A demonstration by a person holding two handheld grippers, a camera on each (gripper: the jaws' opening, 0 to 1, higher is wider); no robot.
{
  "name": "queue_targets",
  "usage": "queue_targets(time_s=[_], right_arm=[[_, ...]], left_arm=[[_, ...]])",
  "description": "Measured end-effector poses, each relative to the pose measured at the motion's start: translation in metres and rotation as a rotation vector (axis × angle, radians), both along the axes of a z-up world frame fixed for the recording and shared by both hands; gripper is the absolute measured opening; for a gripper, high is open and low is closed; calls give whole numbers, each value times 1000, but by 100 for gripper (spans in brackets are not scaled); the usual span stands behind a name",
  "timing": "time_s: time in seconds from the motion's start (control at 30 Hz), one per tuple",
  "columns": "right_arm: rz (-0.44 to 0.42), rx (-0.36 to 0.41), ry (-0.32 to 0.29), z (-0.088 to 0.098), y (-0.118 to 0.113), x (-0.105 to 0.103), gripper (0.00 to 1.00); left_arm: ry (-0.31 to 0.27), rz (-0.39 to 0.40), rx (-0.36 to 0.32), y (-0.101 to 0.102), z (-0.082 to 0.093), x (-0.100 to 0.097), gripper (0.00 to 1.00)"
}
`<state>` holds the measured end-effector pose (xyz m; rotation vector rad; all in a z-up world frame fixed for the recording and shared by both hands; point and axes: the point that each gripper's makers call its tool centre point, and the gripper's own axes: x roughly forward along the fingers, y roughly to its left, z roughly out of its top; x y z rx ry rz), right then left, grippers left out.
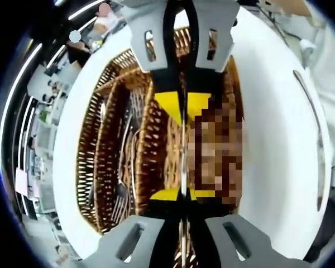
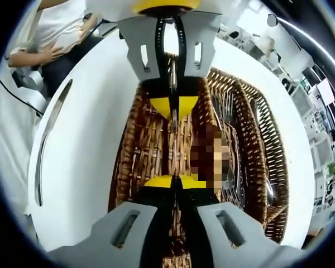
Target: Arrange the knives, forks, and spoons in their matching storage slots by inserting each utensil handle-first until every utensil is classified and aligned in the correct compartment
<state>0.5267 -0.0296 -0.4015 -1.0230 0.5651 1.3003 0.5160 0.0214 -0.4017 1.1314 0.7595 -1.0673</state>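
no brand, label or writing we can read anywhere.

left gripper view: our left claw (image 1: 183, 194) rises from the bottom, yellow pads pressed together on a thin metal utensil (image 1: 183, 162) that runs straight ahead. the right claw (image 1: 183, 109) comes in from the top, facing ours, and is also shut on it; we cannot tell knife, fork or spoon. both hang over the wicker tray (image 1: 109, 162), which sits on a white tabletop (image 1: 273, 139). in the slots left of the claws lie other utensils (image 1: 125, 167), metal, side by side.

right gripper view: same grip mirrored. right claw (image 2: 173, 181) at the bottom, left claw (image 2: 173, 106) at the top, the utensil (image 2: 173, 125) pinched between them above the tray (image 2: 139, 151). filled slots (image 2: 240, 162) lie to the right. a person's hand (image 2: 50, 53) rests beyond the tabletop (image 2: 84, 167), far left.
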Motion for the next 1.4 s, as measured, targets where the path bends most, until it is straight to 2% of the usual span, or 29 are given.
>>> queue_targets(time_s=[0.33,1.4], right_arm=[[-5,-5,10,-2,1,2,2],[-8,21,51,-3,2,4,2]], left_arm=[[25,5,-5,0,0,1,3],[45,7,1,8,-1,9,3]])
